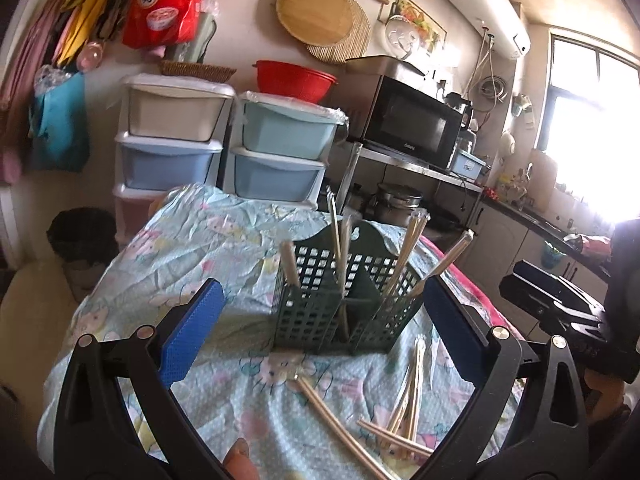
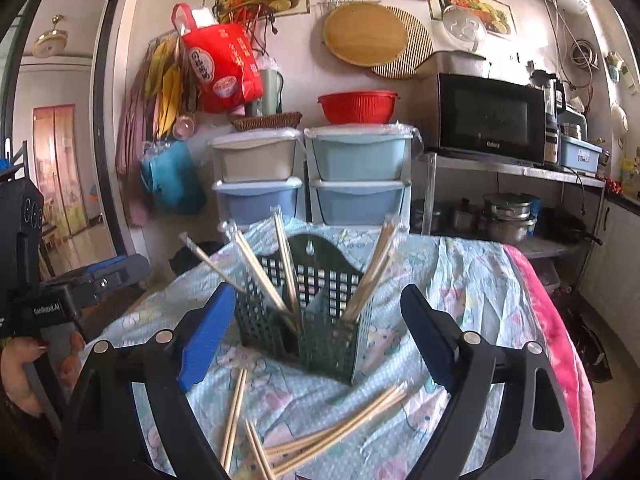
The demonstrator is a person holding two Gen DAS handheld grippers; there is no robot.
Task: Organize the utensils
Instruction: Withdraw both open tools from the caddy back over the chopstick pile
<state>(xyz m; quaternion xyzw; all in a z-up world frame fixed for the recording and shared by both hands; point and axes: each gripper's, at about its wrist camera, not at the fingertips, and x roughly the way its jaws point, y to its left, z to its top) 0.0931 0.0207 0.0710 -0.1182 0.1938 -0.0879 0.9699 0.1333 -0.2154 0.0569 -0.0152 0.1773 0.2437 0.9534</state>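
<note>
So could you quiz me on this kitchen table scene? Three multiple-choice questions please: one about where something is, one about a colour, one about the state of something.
1. Where do the loose wrapped chopsticks lie?
A. on the cloth in front of the green basket
B. on top of the microwave
C. inside the red bowl

2. What colour are the pads on the gripper fingers?
A. yellow
B. blue
C. white

3. How does the right gripper stand?
A. shut on a chopstick
B. shut on the basket
C. open, holding nothing

Answers:
1. A: both views show them flat on the flowered tablecloth, on the near side of the green basket.
2. B: blue pads show on both grippers, the left gripper too.
3. C: its fingers are spread wide with nothing between them.
</note>
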